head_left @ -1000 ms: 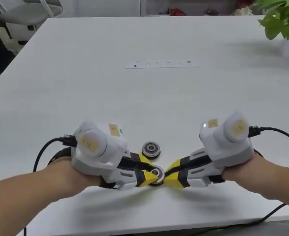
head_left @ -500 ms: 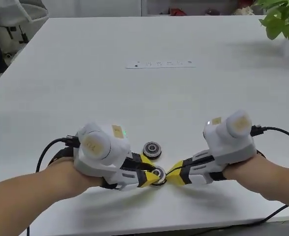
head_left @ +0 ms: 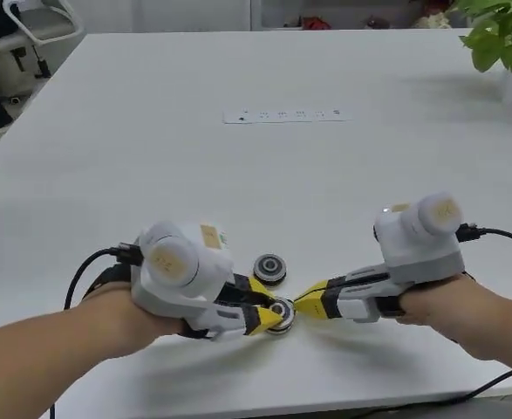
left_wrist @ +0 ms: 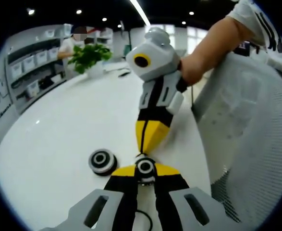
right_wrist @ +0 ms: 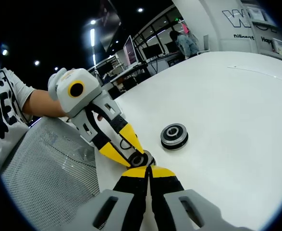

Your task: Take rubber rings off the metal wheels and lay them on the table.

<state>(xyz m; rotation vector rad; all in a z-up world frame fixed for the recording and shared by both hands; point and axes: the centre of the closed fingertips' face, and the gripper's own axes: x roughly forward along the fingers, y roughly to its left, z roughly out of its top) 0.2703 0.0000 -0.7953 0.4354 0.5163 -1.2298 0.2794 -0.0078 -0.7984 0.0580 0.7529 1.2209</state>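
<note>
A small metal wheel with a dark rubber ring is held just above the table's near edge, with my left gripper shut on it. In the left gripper view the yellow tips flank the wheel. My right gripper is shut, and its tip touches the wheel's right rim. In the right gripper view its jaws meet at the wheel; I cannot tell whether rubber is pinched between them. A second wheel with its ring lies flat on the table just behind.
The white table stretches away, with a white power strip at its middle. A potted plant stands at the far right corner and a chair beyond the far left. Cables trail from both grippers.
My right gripper has drawn back to the right and lowered a little, with its tip still at the wheel. The left gripper and the held wheel have hardly moved.
</note>
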